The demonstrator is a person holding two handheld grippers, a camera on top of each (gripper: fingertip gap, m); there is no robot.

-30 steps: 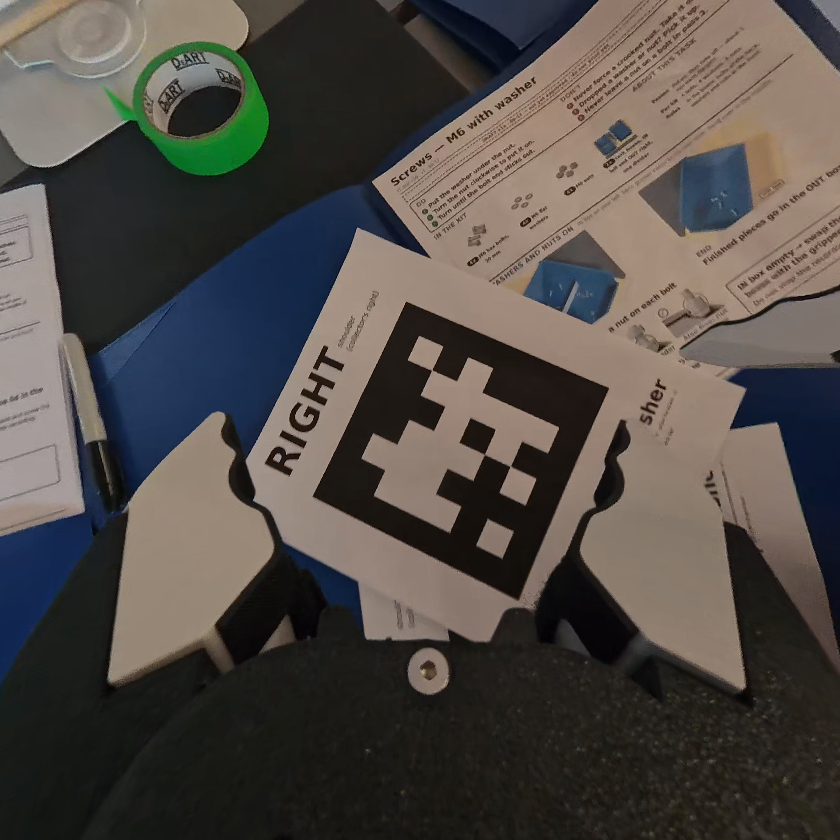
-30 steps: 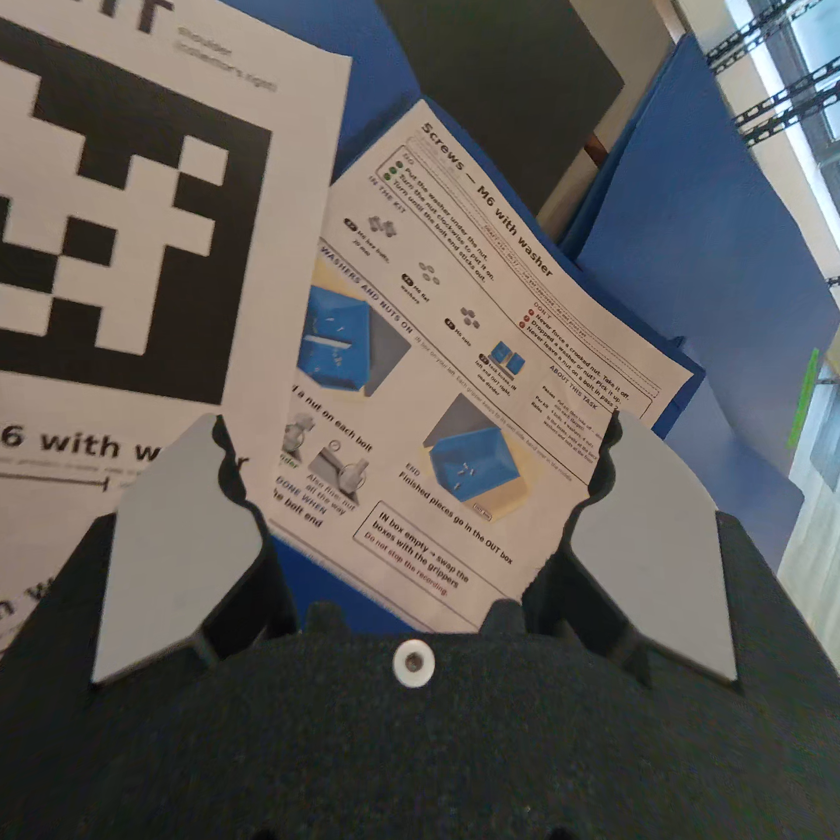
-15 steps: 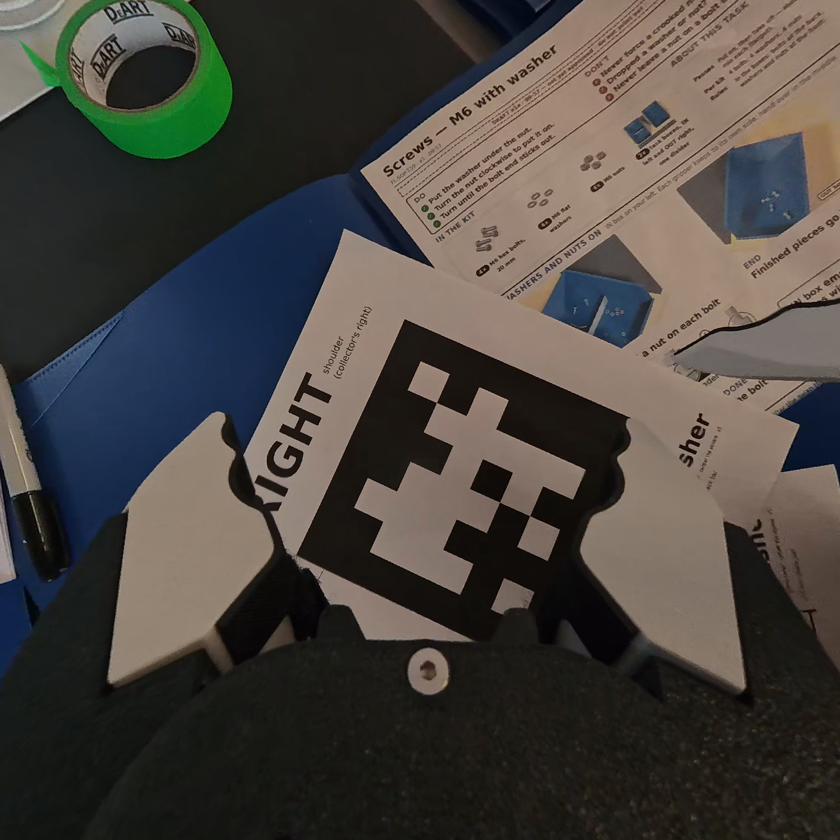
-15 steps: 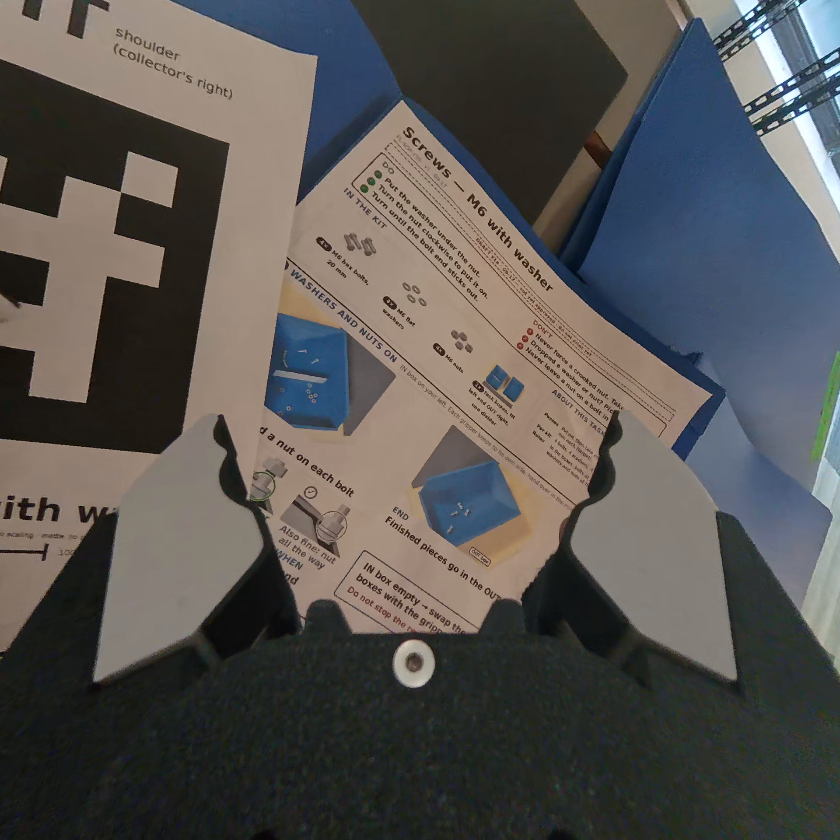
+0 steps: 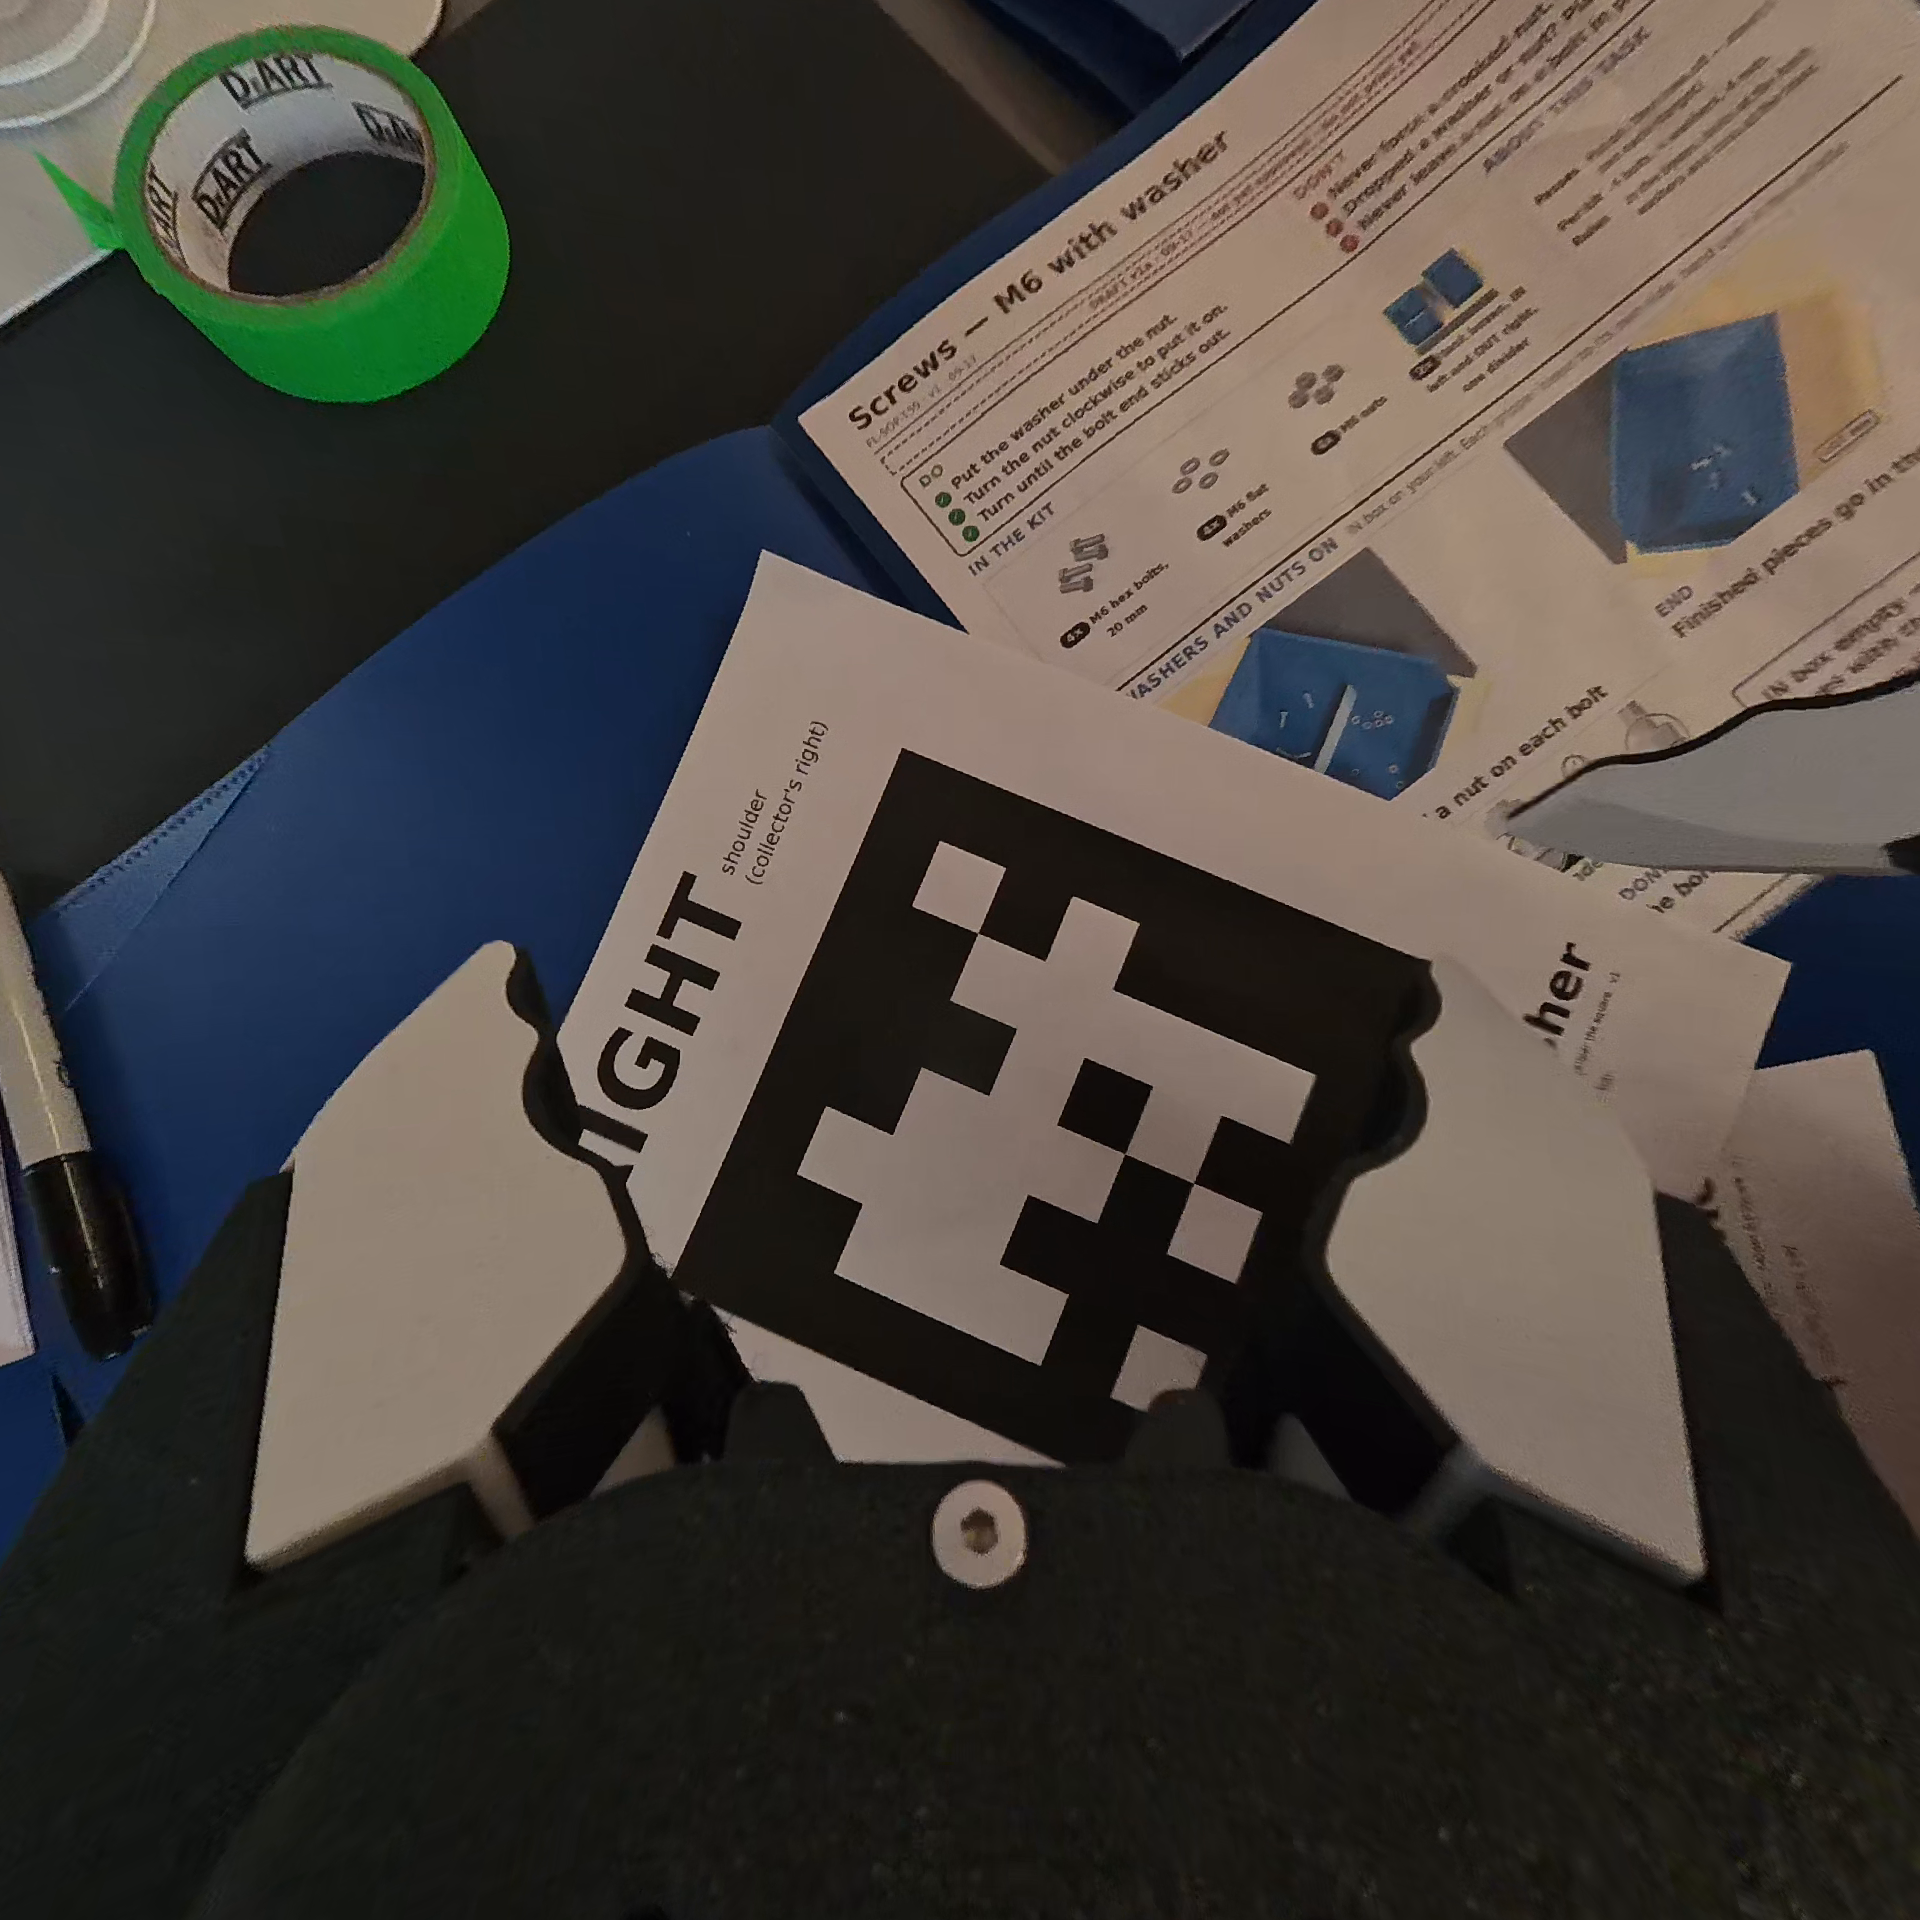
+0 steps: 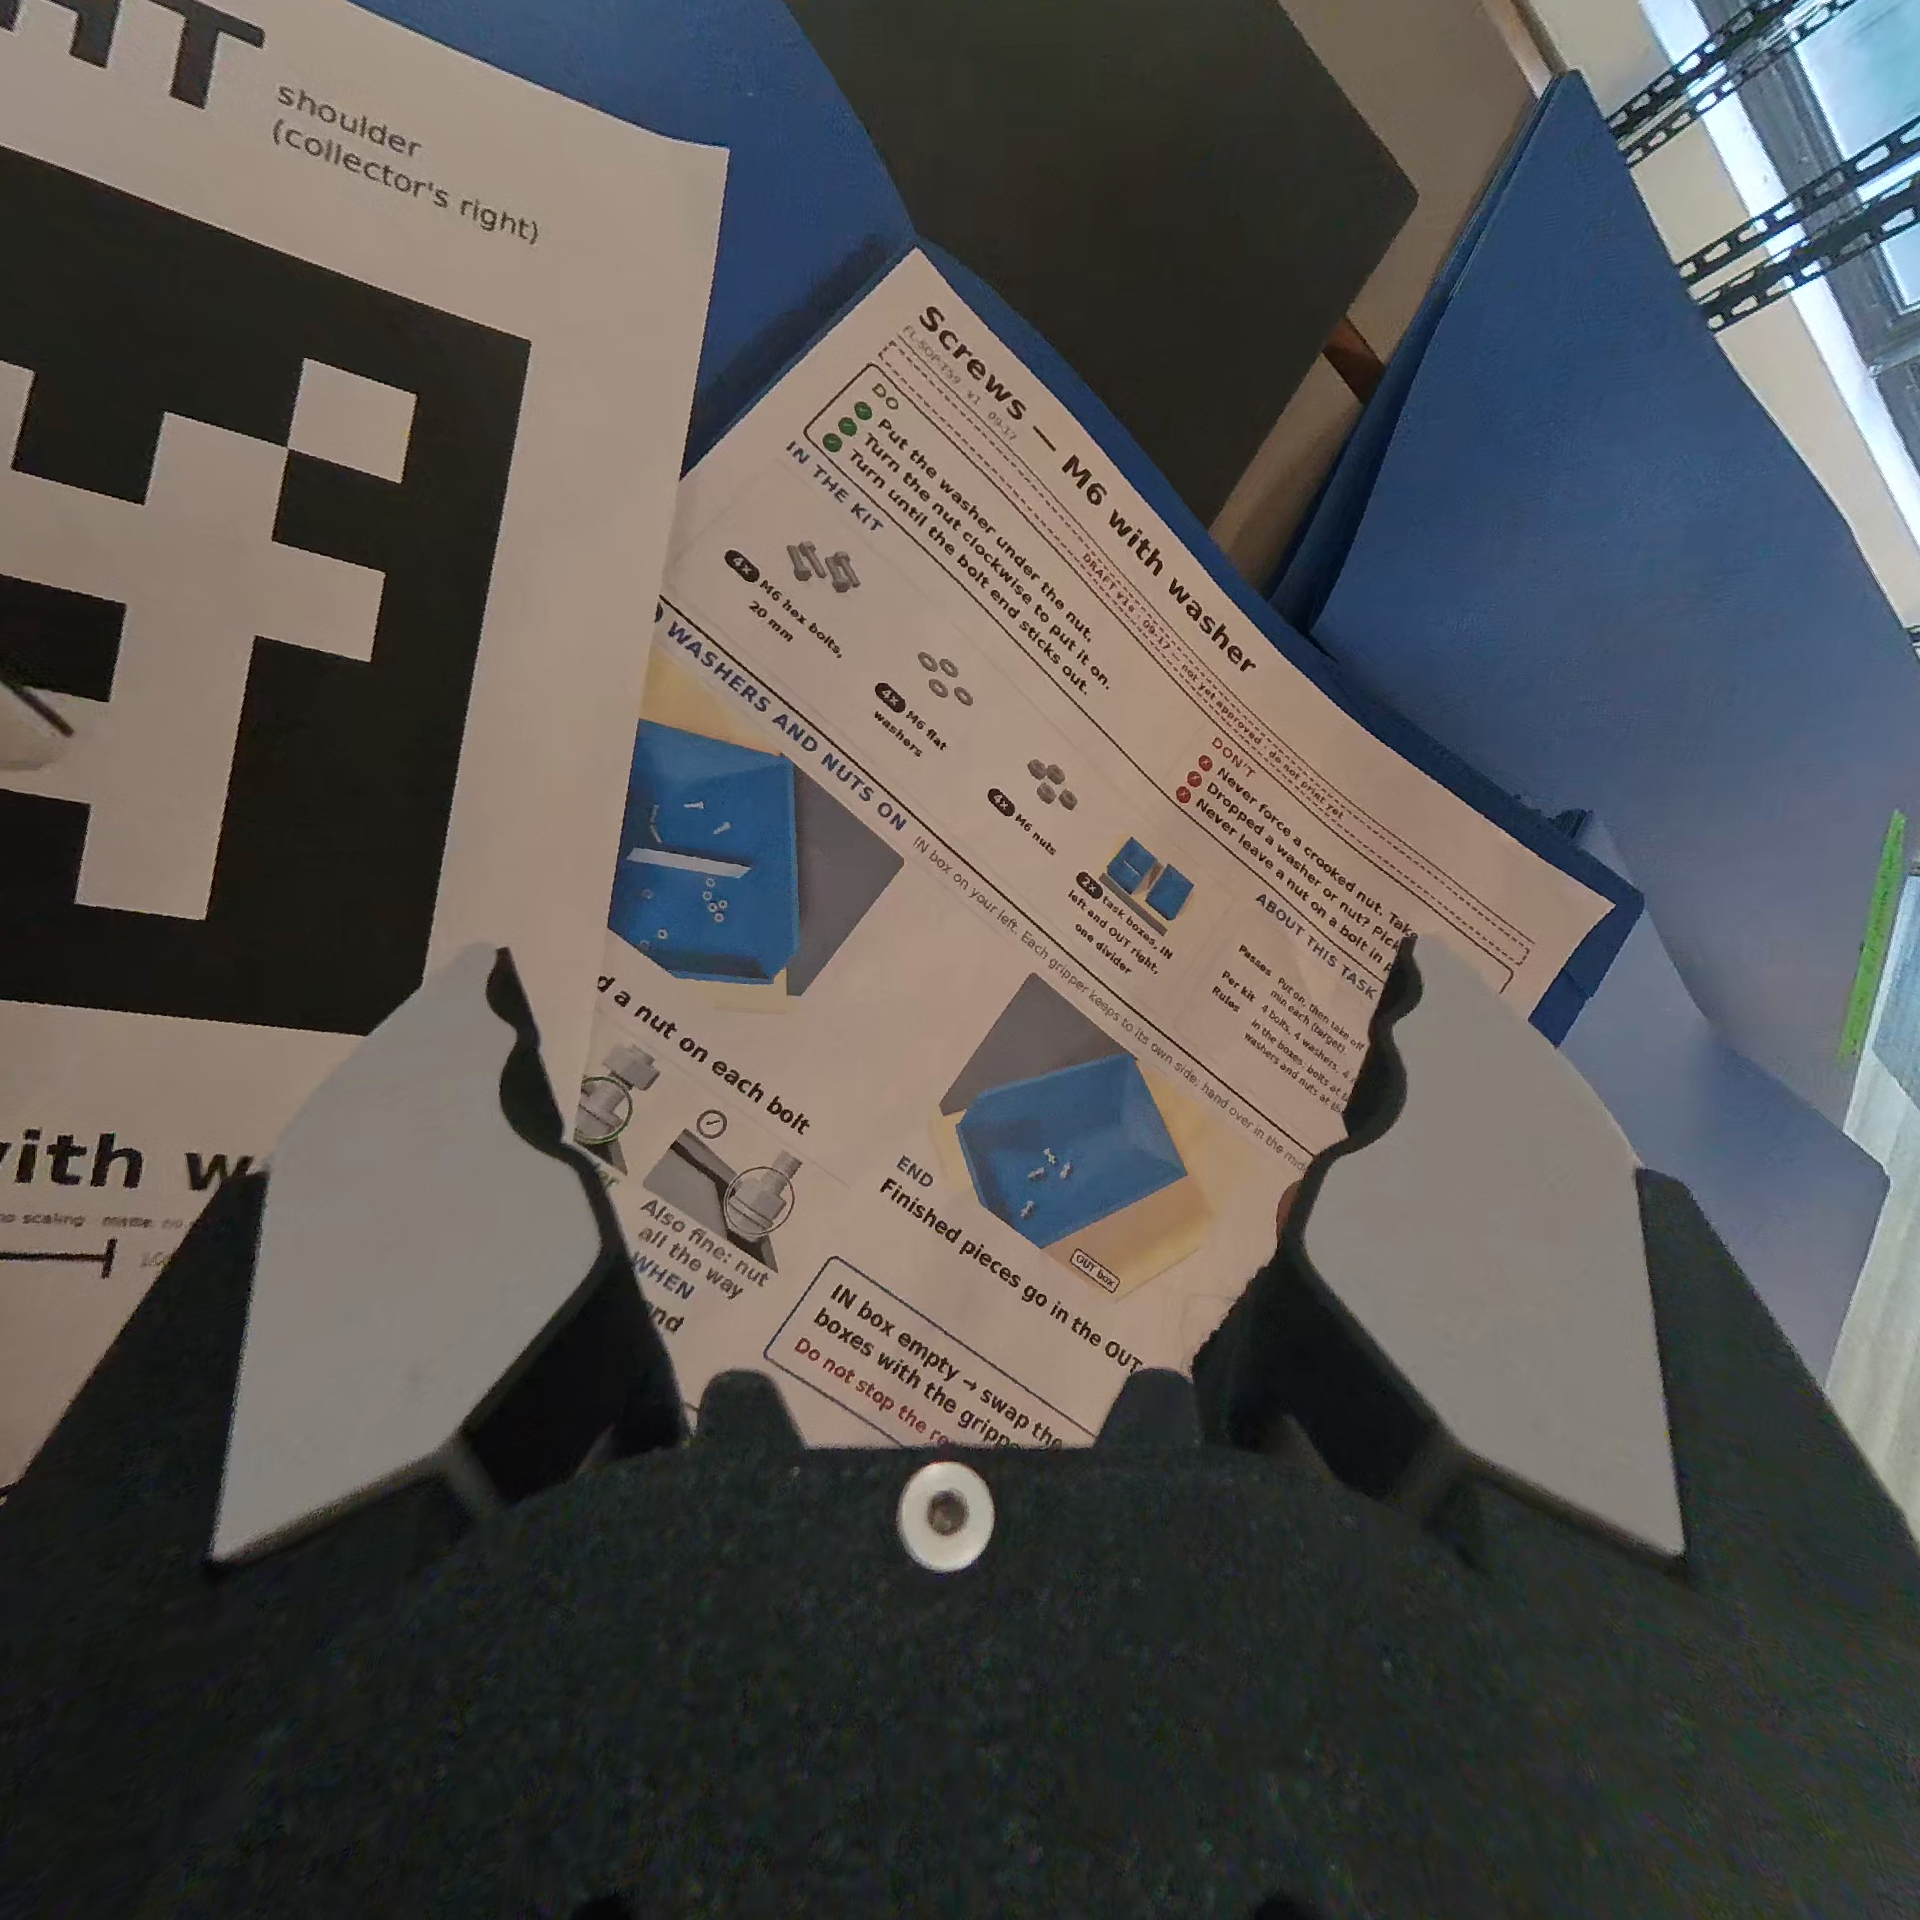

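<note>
In the left wrist view, the marker sheet (image 5: 1039, 1039) lies between the spread fingers (image 5: 436, 1247) of the left gripper (image 5: 971, 997), on top of the folder (image 5: 395, 831). Its far edge overlaps the near edge of the instruction sheet (image 5: 1351, 416), which lies behind it and to the right. The right gripper's finger (image 5: 1714, 800) reaches in from the right over that instruction sheet. The tape roll (image 5: 312, 218) sits on the worktop (image 5: 623, 260) at far left, well apart from the sheets. A pen (image 5: 52, 1143) lies at the left edge, beside the folder. In the right wrist view, the instruction sheet (image 6: 1039, 883) lies between the right gripper (image 6: 951, 966) fingers, the marker sheet (image 6: 312, 623) overlapping its left side.
</note>
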